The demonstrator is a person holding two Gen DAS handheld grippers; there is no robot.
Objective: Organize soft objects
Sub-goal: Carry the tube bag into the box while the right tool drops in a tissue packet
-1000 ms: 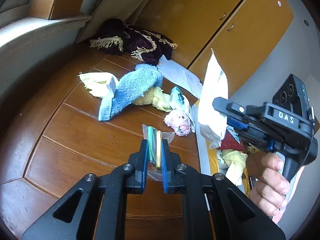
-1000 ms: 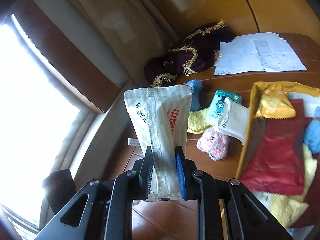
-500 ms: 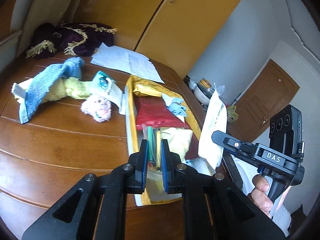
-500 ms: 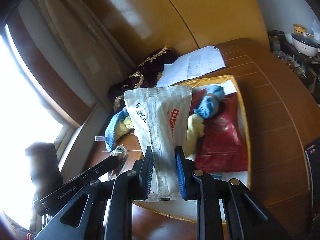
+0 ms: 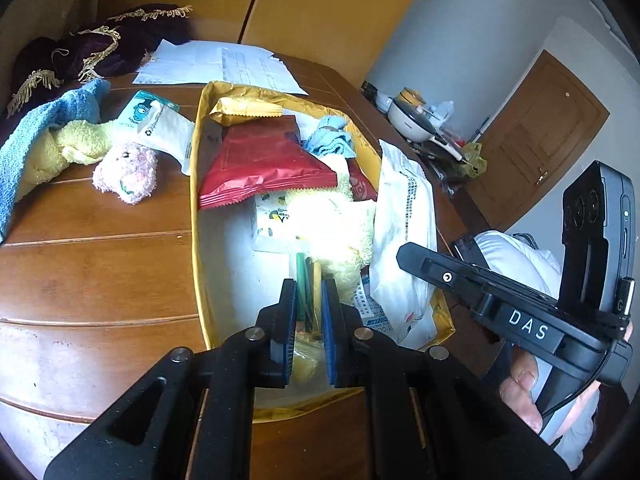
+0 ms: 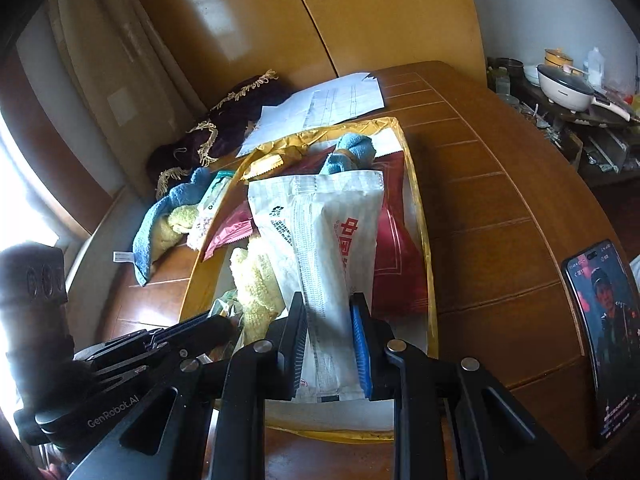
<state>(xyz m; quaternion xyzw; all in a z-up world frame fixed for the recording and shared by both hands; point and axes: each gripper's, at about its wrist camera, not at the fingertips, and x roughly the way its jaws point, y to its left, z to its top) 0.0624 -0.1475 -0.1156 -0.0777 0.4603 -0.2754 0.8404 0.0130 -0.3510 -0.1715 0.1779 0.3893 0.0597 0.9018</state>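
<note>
Both grippers are loaded and poised over the yellow tray [image 5: 195,184] on the wooden bench [image 5: 96,272].

Left gripper [image 5: 308,332]: jaws pressed onto a small clear packet of coloured strips [image 5: 307,280] — green and yellow visible between the pads. It hangs above the near end of the tray, over bare white floor.

Right gripper [image 6: 330,344]: jaws pinching the lower end of a white sealed pouch [image 6: 320,240] with red characters printed on it. The pouch stands up from the jaws, over the tray's near-right part.

Already in the tray: a red foil pack [image 5: 264,160], a gold foil pack [image 5: 244,109] at the far end, a blue cloth [image 5: 330,138], a fluffy yellow cloth [image 5: 336,220], and a printed white packet partly beneath it.

Still out on the bench, left of the tray: a blue towel [image 5: 36,136], a yellow plush piece [image 5: 68,148] touching it, a pink plush toy [image 5: 126,172], and a teal-and-white packet [image 5: 160,128] just beside the tray wall. Dark fringed fabric and loose papers lie further back; whether these belong to the task I cannot tell.

Judgement: roughly past halfway. The two held items are not yet released; after that, about four loose items remain to collect.
</note>
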